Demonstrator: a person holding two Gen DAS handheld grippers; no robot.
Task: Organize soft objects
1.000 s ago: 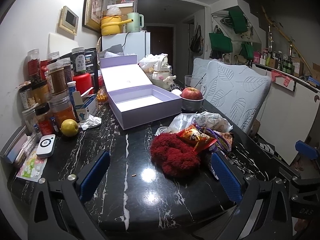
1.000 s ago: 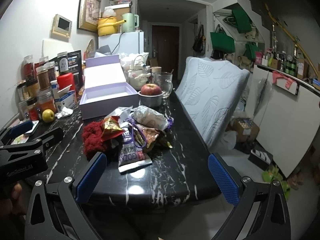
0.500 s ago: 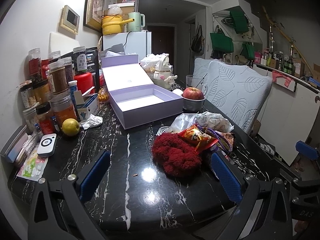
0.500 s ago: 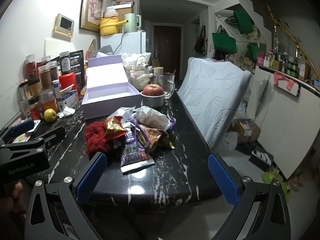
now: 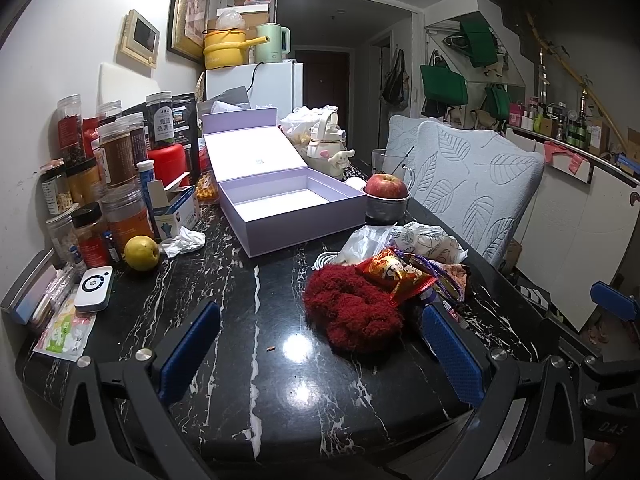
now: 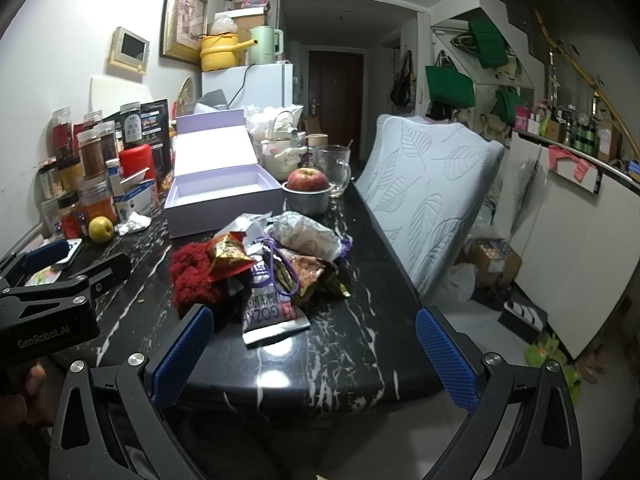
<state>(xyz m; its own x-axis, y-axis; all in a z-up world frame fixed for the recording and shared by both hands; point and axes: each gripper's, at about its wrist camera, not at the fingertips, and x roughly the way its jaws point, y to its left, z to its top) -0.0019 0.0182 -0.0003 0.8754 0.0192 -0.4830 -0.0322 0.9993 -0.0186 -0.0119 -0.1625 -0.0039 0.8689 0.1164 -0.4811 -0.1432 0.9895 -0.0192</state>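
A fuzzy red soft item (image 5: 352, 306) lies on the black marble table (image 5: 256, 320), partly under a pile of snack packets (image 5: 404, 272). It also shows in the right wrist view (image 6: 192, 276), beside the packets (image 6: 280, 268). An open, empty lavender box (image 5: 292, 208) (image 6: 224, 196) stands behind. My left gripper (image 5: 320, 348) is open and empty just short of the red item. My right gripper (image 6: 316, 356) is open and empty at the table's near edge, in front of the packets.
Jars and bottles (image 5: 100, 184) crowd the left side, with a yellow fruit (image 5: 141, 253) and a white device (image 5: 93, 289). An apple in a metal bowl (image 5: 386, 198) and a glass mug (image 6: 334, 168) stand behind the pile. A leaf-patterned cushion (image 6: 428, 192) leans at the right edge.
Both grippers have crept slightly forward toward the pile. Nothing on the table has moved.
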